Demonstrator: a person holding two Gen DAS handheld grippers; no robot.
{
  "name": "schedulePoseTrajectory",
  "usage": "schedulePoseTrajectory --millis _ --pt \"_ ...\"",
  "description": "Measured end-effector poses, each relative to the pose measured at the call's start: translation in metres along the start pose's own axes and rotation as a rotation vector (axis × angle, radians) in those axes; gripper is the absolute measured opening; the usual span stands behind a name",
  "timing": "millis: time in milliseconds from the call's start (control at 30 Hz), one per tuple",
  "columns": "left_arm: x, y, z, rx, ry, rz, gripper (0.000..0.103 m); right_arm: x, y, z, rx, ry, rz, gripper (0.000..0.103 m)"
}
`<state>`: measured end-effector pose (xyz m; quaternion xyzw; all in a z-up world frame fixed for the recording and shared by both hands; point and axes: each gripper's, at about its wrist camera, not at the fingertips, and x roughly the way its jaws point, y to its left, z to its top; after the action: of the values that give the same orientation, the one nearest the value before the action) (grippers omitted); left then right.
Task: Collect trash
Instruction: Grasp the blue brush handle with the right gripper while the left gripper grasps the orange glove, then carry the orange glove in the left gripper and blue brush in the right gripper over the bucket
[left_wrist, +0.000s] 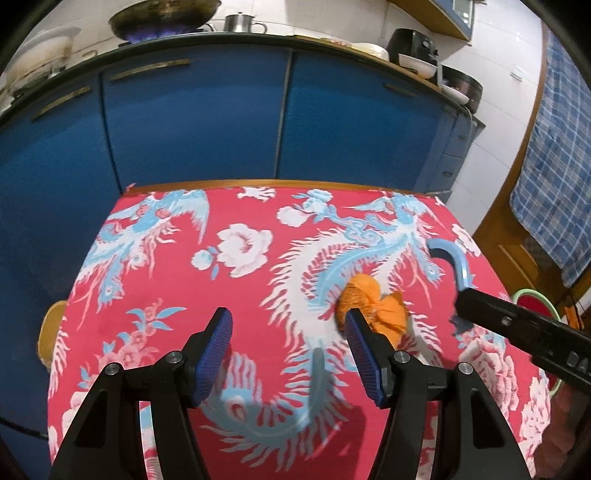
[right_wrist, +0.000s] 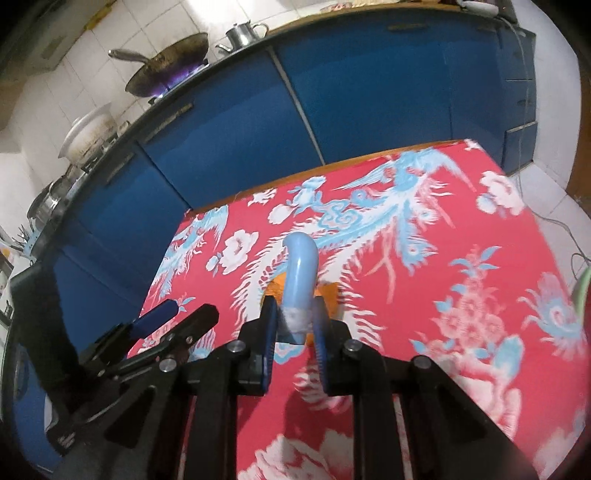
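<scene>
Kitchen setting: blue cabinet doors (left_wrist: 192, 122) with a wok (right_wrist: 168, 66) over a lit burner and a steel pot (left_wrist: 242, 22) on the counter behind.

Desk (left_wrist: 258, 183): wooden edge, covered by a red cloth (left_wrist: 240, 288) printed with pale blue phoenixes and white peonies.

Item 1, curved blue piece (right_wrist: 301, 273): smooth, glossy, light blue, tube-like with a hooked end. Its long axis runs away from the right wrist camera toward the cabinets; the hook bends over at the far end. The near end looks scuffed or grey-wrapped, though blur makes this unclear. It is held above the cloth on the desk's right side.

Item 2, orange trash (left_wrist: 373, 306): crumpled, soft-looking, with a mesh-like texture on one lobe. It lies on the cloth under the blue piece and just beyond the left tongs' right finger.

Right tongs (right_wrist: 295, 325): narrowed, clenched on the near end of the curved blue piece, ribbed blue pads against both sides.

Left tongs (left_wrist: 286, 328): spread wide, released, gripping nothing; the right pad sits just beside the orange trash, contact uncertain.
</scene>
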<state>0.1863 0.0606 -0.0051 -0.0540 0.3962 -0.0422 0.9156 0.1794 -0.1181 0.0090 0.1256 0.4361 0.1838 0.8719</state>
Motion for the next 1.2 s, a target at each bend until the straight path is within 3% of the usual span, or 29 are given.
schedulePoseTrajectory --millis 333,767,833,900,967,1200 --pt "0.021 -0.033 0.008 0.071 0.015 -0.058 0.065 -0.052 -0.039 -0.019 0.052 -0.049 -0.048 0.022" --pt "0.058 -0.052 0.011 0.071 0.083 -0.102 0.045 -0.100 -0.089 -0.040 0.138 -0.095 -0.137 0.022" --pt "0.060 -0.056 0.009 0.075 0.081 -0.098 0.039 -0.104 -0.094 -0.042 0.150 -0.100 -0.146 0.022" --pt "0.061 -0.057 0.009 0.075 0.067 -0.086 0.025 -0.108 -0.100 -0.045 0.163 -0.104 -0.155 0.022" --pt "0.061 -0.055 0.009 0.066 0.065 -0.094 0.021 -0.110 -0.106 -0.048 0.176 -0.105 -0.161 0.022" --pt "0.064 -0.050 0.009 0.055 0.061 -0.107 0.022 -0.115 -0.118 -0.055 0.208 -0.103 -0.178 0.022"
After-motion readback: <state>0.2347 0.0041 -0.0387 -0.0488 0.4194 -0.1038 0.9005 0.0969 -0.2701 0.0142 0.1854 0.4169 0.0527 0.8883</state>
